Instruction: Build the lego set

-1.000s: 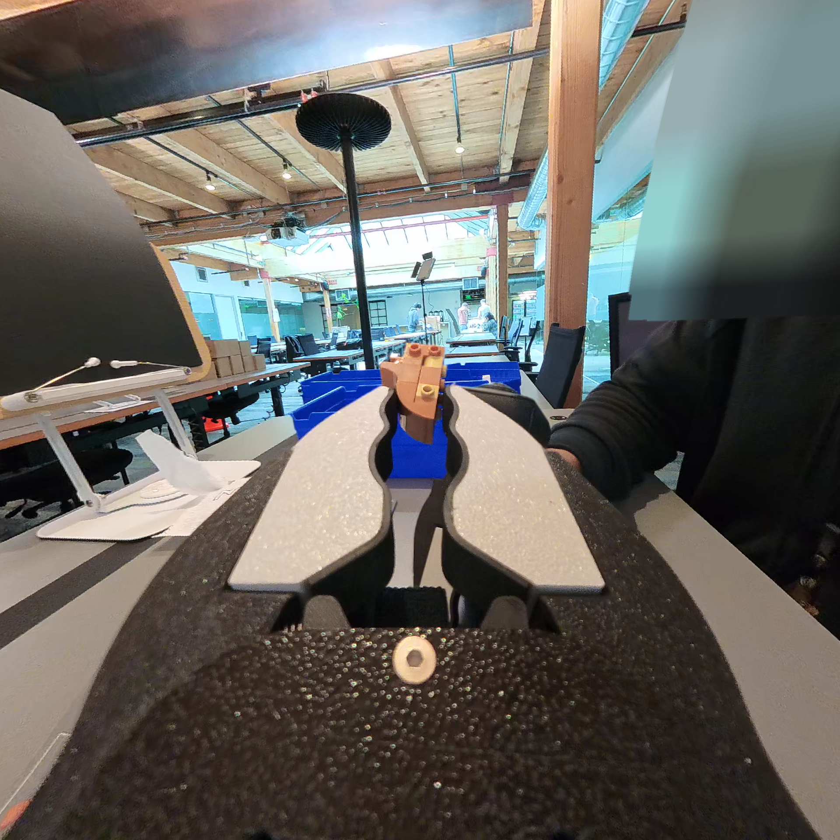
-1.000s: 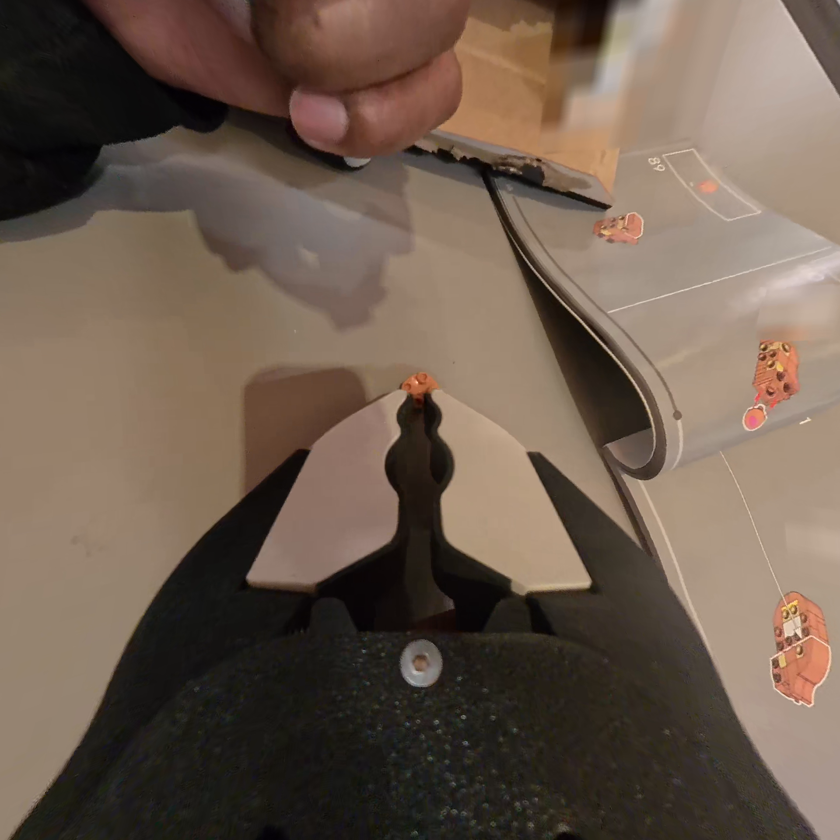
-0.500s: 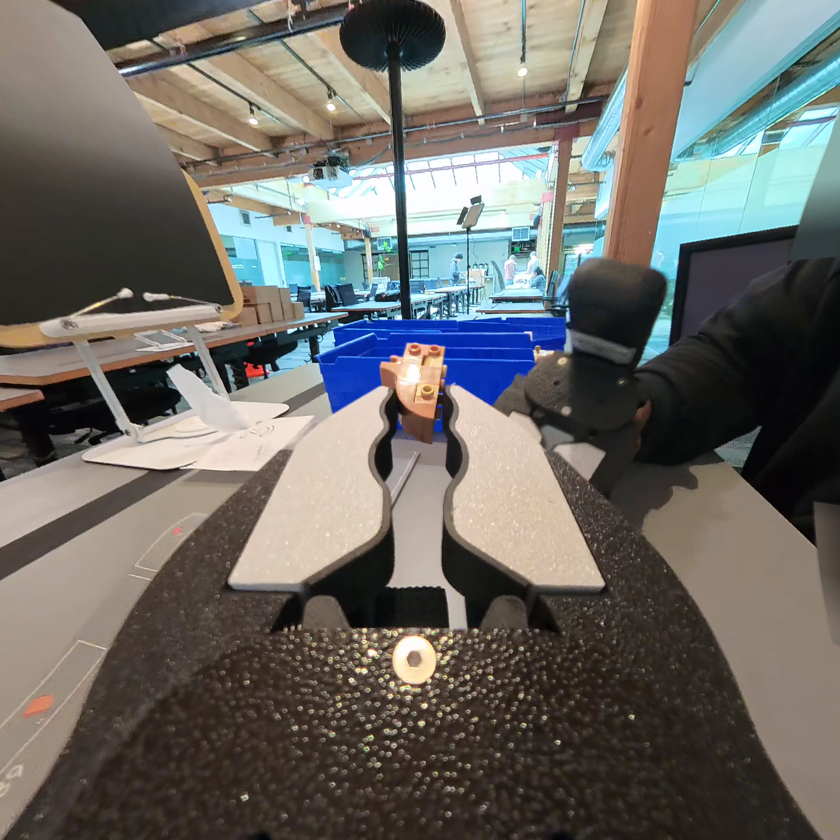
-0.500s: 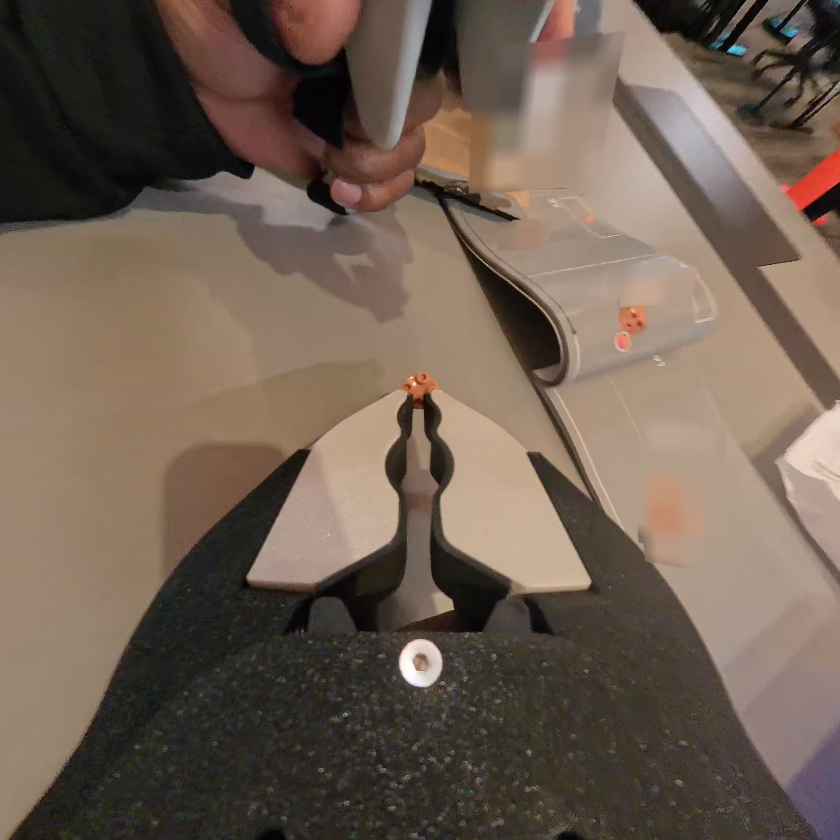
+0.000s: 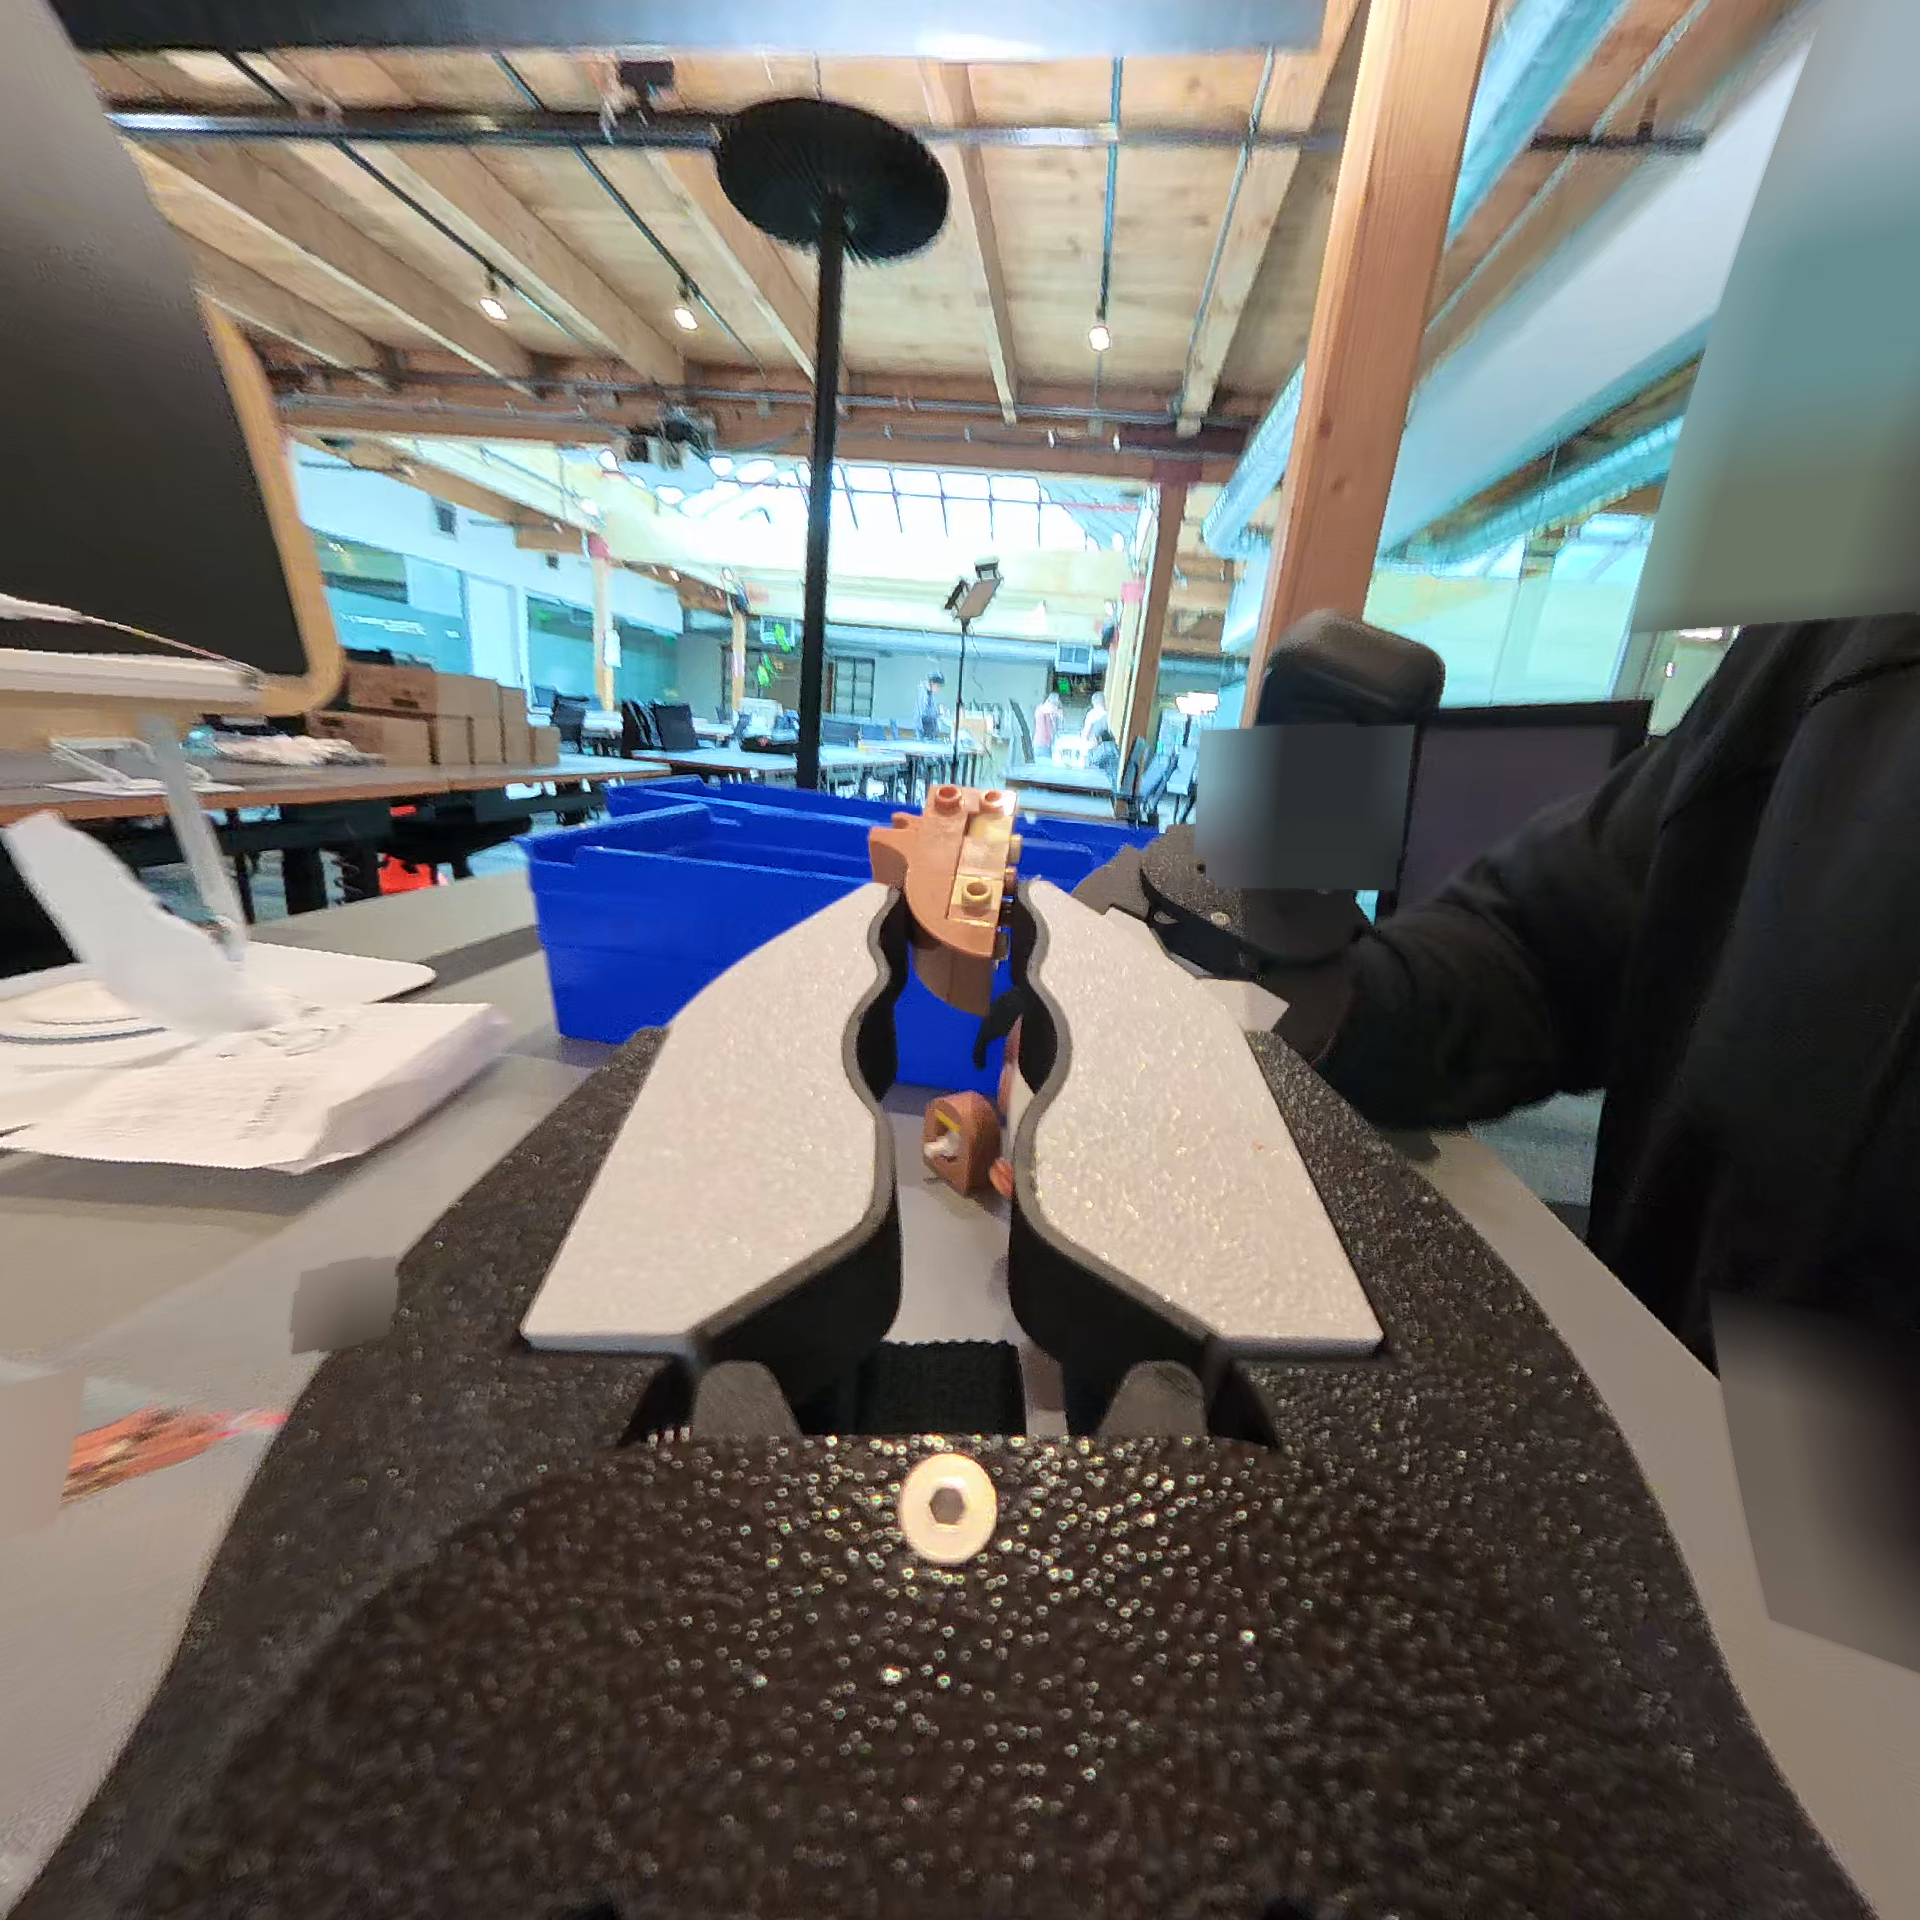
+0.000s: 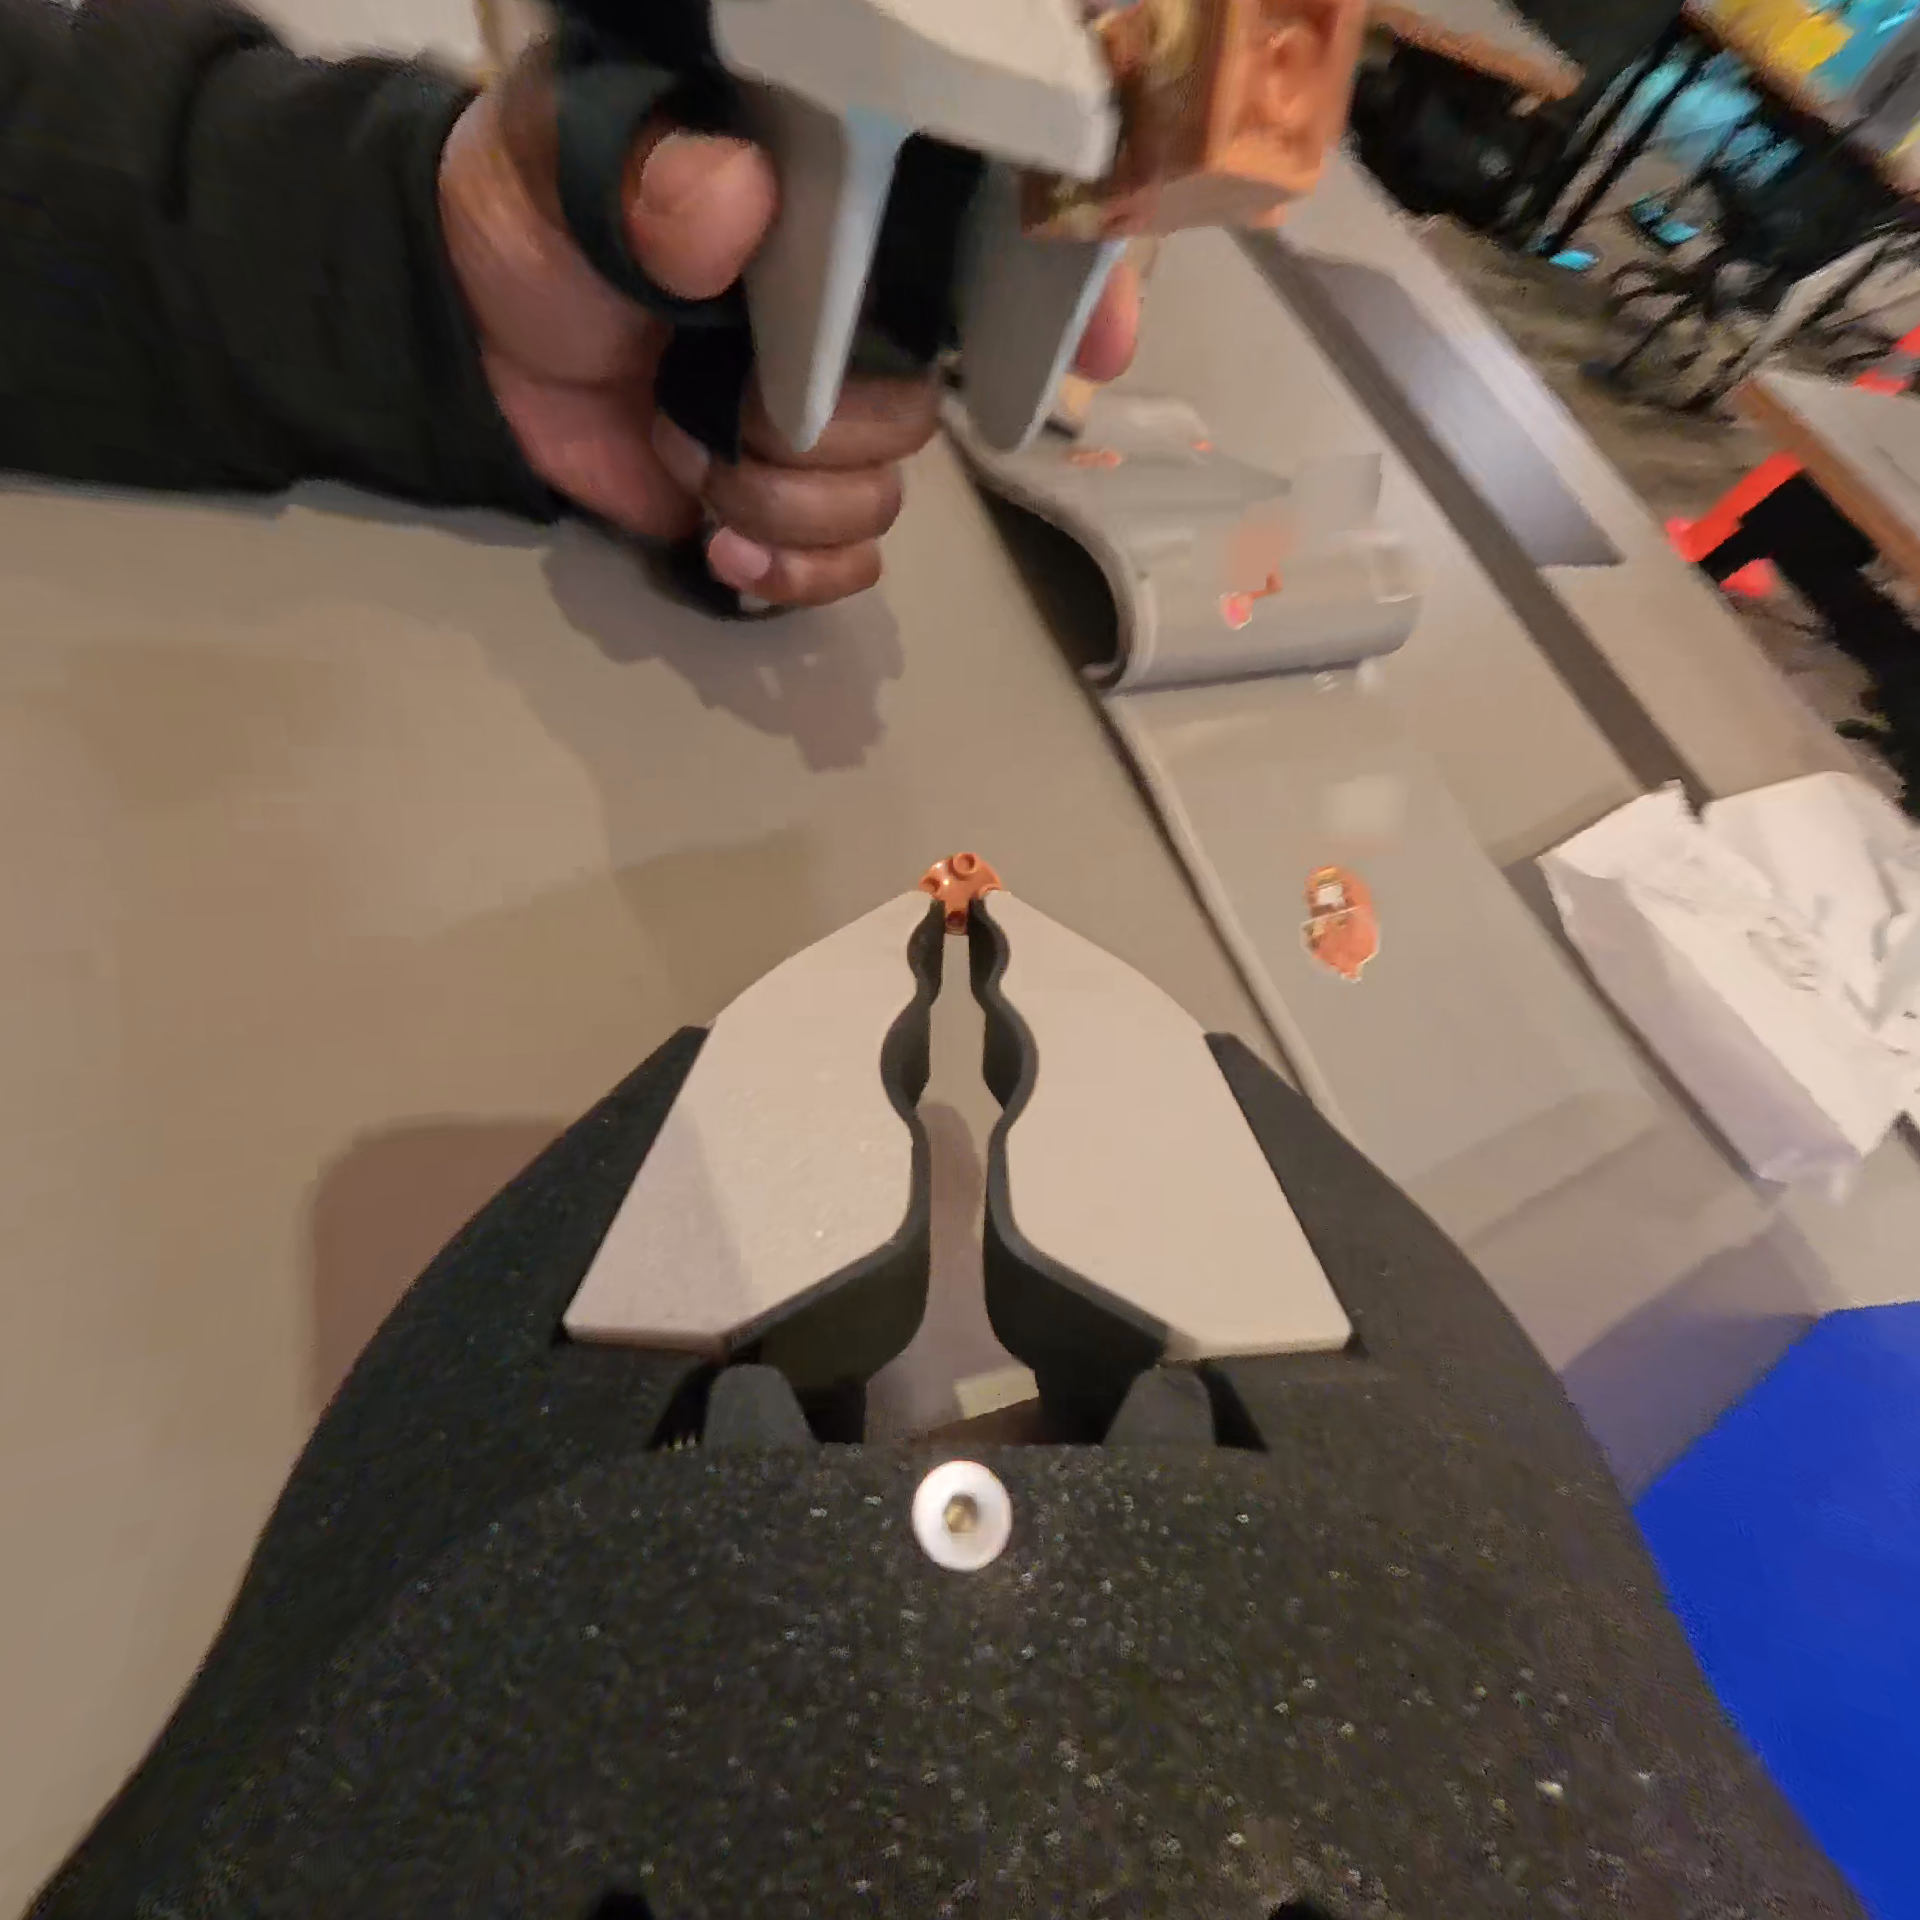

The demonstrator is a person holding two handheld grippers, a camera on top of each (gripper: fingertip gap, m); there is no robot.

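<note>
1. The brown-and-tan studded plastic brick assembly (image 5: 951,883) sat pinched between the left gripper (image 5: 951,914) fingertips, held up in the air in front of the blue plastic bins (image 5: 707,914). Both pads pressed its sides; roughly the top half stuck out past the tips.
2. The small orange round studded plastic piece (image 6: 961,883) was clamped at the very tip of the right gripper (image 6: 961,914), jaws nearly together, above the bare grey tabletop (image 6: 364,831).
3. In the right wrist view the left gripper showed at top, blurred, with its assembly (image 6: 1226,114) well apart from the orange piece.
4. A second brown rounded brick part (image 5: 966,1138) lay on the table, seen through the gap between the left fingers.
5. A grey mat with printed orange model pictures (image 6: 1340,925), one end curled up, lay right of the orange piece; crumpled white paper (image 6: 1766,966) sat beyond it.
6. Judgement on handling: the orange piece had minimal pad contact, so any side load could flick it out. Keep squeeze steady on both, move slowly, and line up studs square before any pressing; the assembly's tilt in the left grip needs watching.
7. The person's hand (image 6: 675,416) gripped the left handle.
</note>
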